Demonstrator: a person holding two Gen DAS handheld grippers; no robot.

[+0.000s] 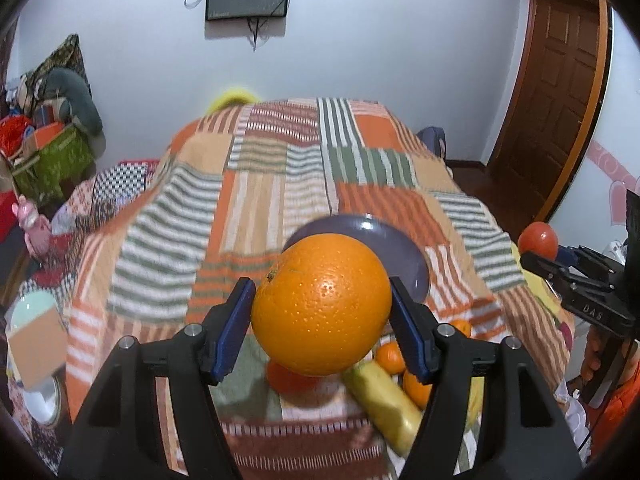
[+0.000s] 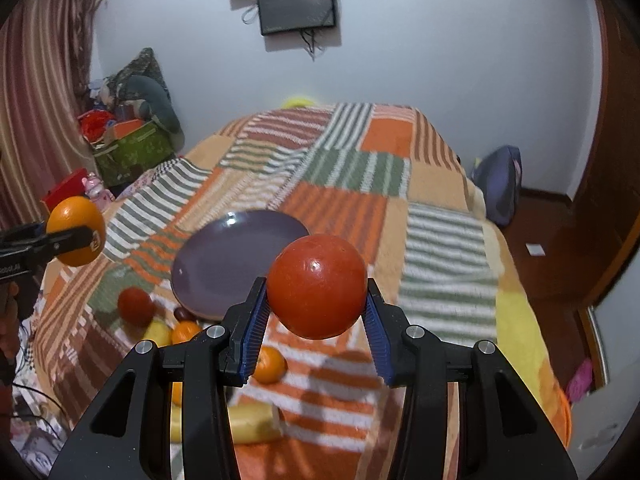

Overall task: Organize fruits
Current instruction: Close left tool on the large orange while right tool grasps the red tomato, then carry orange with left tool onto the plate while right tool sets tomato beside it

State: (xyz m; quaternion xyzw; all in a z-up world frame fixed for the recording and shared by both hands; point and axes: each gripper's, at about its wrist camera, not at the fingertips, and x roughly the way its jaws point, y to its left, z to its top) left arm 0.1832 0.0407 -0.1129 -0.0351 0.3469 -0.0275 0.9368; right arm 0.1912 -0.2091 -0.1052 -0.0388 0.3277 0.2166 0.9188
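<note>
A: Fingers (image 1: 408, 328) on left gripper (image 1: 322, 320) are clamped on an orange (image 1: 322, 304), one blue pad each side, fruit held in the air above the bed (image 1: 280, 168). Plate (image 1: 396, 248) sits just behind it, partly hidden.

B: Right side?

A: Right gripper (image 2: 316, 316) is closed on a tomato (image 2: 317, 286), also off the bed. In the right wrist view it overlaps the near rim of the plate (image 2: 236, 256).

B: Plate contents?

A: Nothing visible on the exposed part. It's purple, lying flat on the striped patchwork blanket.

B: Rest of the fruit?

A: All on the blanket on the near side of the plate. Second tomato (image 2: 136, 306) near its near-left rim, a small dark fruit (image 2: 183, 313) touching or just beside that rim; can't tell which. Mandarin (image 2: 186, 331) just nearer than that, another mandarin (image 2: 271, 365) behind the right gripper's left finger. Banana (image 2: 256, 420) nearest the camera, partly hidden by the gripper.

B: Grippers relative to each other?

A: Well apart, left one to the left of the plate.
</note>
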